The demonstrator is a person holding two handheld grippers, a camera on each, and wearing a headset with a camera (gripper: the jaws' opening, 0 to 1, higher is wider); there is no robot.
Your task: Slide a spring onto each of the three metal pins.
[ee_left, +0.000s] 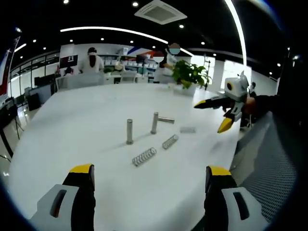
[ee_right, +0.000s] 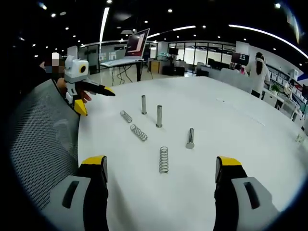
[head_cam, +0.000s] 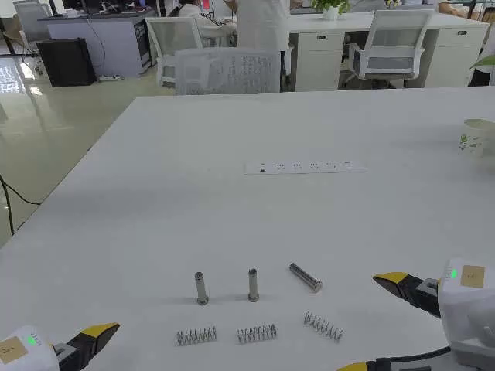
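Two metal pins stand upright on the white table (head_cam: 232, 193), the left pin (head_cam: 201, 287) and the middle pin (head_cam: 253, 284). A third pin (head_cam: 305, 277) lies on its side to their right. Three springs lie in a row in front of them: left spring (head_cam: 196, 335), middle spring (head_cam: 257, 333), right spring (head_cam: 323, 326). My left gripper (ee_left: 150, 178) is open and holds nothing; its yellow fingertip (head_cam: 100, 332) shows at the bottom left. My right gripper (head_cam: 371, 323) is open and holds nothing, just right of the right spring (ee_right: 164, 159).
A white power strip (head_cam: 304, 167) lies mid-table beyond the pins. Grey mesh chairs (head_cam: 227, 71) stand at the far edge, and a potted plant (head_cam: 479, 135) sits at the right edge. People stand at desks in the background.
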